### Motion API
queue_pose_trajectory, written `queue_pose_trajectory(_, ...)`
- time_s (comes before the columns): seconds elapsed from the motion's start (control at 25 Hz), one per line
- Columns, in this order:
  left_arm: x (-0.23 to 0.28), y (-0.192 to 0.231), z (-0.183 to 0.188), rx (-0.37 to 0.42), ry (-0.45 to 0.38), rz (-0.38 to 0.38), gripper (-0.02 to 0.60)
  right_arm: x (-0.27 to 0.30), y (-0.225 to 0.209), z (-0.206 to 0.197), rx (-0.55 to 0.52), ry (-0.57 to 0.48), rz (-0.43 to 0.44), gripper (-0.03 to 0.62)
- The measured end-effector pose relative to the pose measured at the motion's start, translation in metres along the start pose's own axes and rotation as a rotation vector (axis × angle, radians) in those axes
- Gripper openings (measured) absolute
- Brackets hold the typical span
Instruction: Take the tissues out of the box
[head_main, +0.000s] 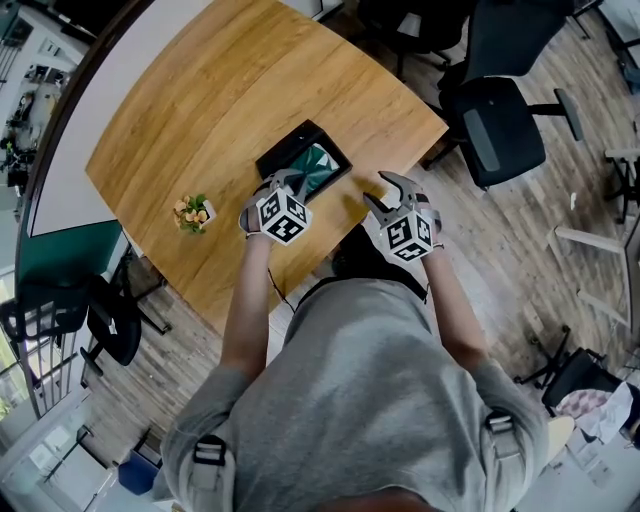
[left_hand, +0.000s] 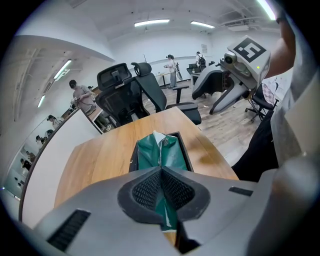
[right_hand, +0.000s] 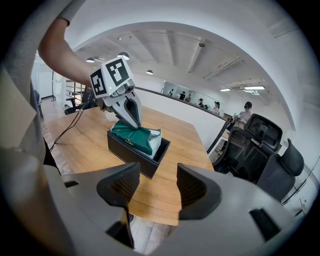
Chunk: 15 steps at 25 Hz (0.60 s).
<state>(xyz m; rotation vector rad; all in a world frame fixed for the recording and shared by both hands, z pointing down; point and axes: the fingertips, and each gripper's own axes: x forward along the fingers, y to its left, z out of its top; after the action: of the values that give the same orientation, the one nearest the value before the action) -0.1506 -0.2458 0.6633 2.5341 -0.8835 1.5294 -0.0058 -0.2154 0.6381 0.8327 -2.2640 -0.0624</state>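
Observation:
A black open box (head_main: 283, 147) (right_hand: 134, 152) (left_hand: 184, 148) lies on the wooden table (head_main: 200, 120). A green tissue pack (head_main: 318, 166) (left_hand: 160, 155) (right_hand: 134, 137) sits in it, its near end lifted above the rim. My left gripper (head_main: 285, 182) (left_hand: 161, 186) (right_hand: 131, 116) is shut on the pack's near edge, the green wrapper pinched between its pads. My right gripper (head_main: 383, 189) (right_hand: 154, 186) (left_hand: 212, 95) stands open to the right of the box, over the table's edge, with nothing between its fingers.
A small potted plant (head_main: 192, 213) stands on the table left of the box. Black office chairs (head_main: 495, 120) stand beyond the table's far right corner. A cable (right_hand: 70, 127) runs over the table's near edge. People stand far off in the room.

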Motion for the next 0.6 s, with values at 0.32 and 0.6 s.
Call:
queue_pose_trajectory(0.32, -0.024, 0.001, 0.009, 0.02, -0.024, 0.039, 0.021, -0.012, 0.017, 0.006, -0.006, -0.005, 0.009, 0.245)
queue_pose_trajectory(0.6, -0.045, -0.004, 0.014, 0.054, -0.032, 0.071, 0.023, -0.025, 0.028, 0.002, -0.011, -0.004, 0.002, 0.245)
